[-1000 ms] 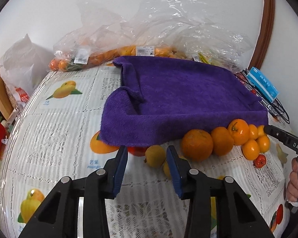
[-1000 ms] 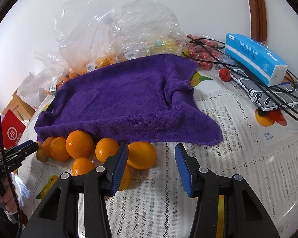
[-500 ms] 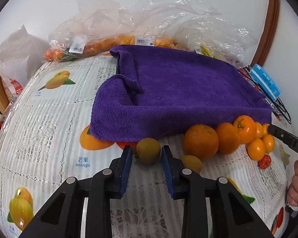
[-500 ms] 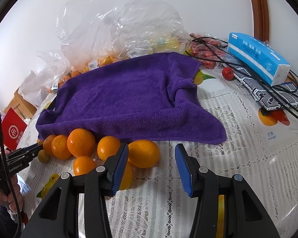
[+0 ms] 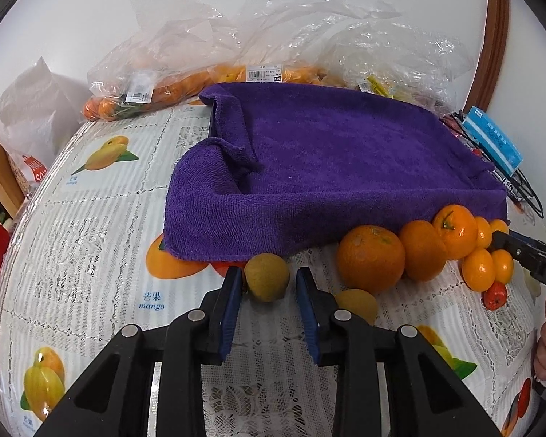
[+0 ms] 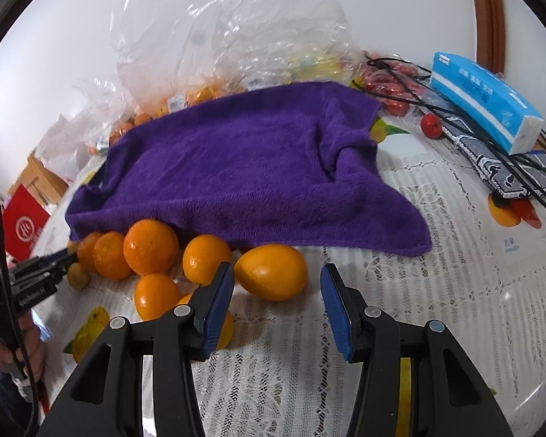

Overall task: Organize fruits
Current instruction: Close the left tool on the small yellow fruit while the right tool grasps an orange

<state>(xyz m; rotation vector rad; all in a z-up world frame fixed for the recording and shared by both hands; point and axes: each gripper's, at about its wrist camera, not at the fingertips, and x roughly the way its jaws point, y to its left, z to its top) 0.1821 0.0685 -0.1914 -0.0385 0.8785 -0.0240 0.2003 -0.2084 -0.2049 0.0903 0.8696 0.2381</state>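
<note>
Now the left gripper [image 5: 267,282] had closed on the small yellow-green fruit [image 5: 266,281], lower centre, below the purple towel [image 5: 327,167]; pickup secured. Right gripper [image 6: 276,291] gaped empty beside the yellow fruit [image 6: 271,271].

A plain white wall [image 5: 91,11] rises behind the table, whose white lace tablecloth [image 6: 436,291] carries printed fruit pictures; a curved brown wooden frame [image 5: 491,36] stands against the wall at right

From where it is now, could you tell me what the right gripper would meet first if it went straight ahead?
Most likely the large oval yellow-orange fruit, just ahead of the open right gripper and nearer its left finger; behind that lies the purple terry towel.
</note>
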